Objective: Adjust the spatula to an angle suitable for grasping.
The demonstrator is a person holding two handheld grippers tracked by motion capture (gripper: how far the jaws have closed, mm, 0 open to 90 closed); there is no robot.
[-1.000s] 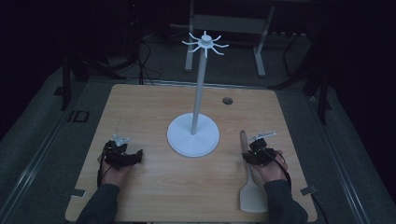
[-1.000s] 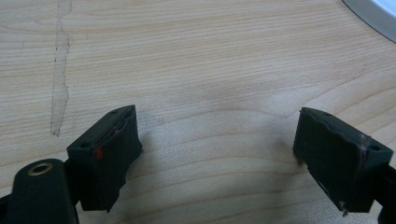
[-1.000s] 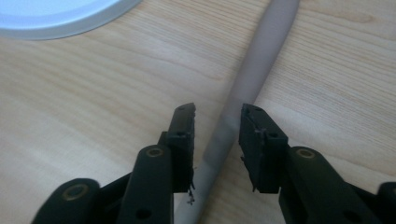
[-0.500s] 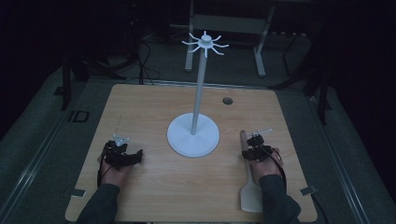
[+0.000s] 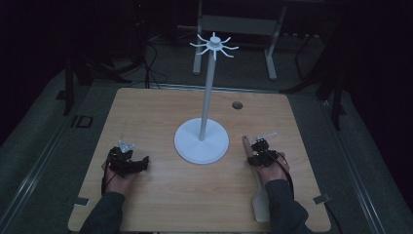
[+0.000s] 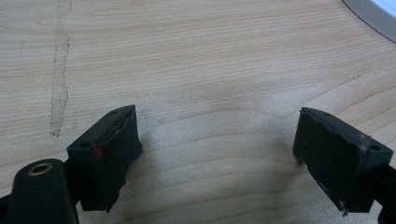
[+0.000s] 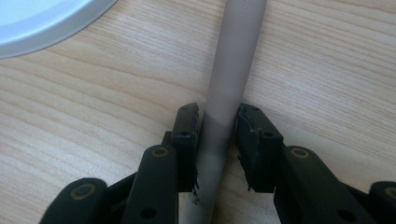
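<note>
The right gripper (image 7: 217, 135) is closing around the handle of a pale spatula (image 7: 231, 60) lying flat on the wooden table (image 5: 160, 195), its jaws having just been narrowing with the handle between them. The left pad looks to be touching; a thin gap is showing at the right, so the clamp isn't quite made. From above, the spatula (image 5: 259, 204) is running toward the person's edge, blade partly under the right sleeve. The left gripper (image 6: 219, 154) is resting low over bare wood, jaws spread wide with nothing between them.

I'm judging the risk here: the round handle is sitting flat on the wood, so a squeeze landing off-centre could roll it aside or let it swivel, blade-heavy, on lifting. The white hook stand (image 5: 202, 139) is just beside, and a swinging blade could knock its base.

Beyond the table, it's dim: grey floor, cables, a metal frame at the back.
</note>
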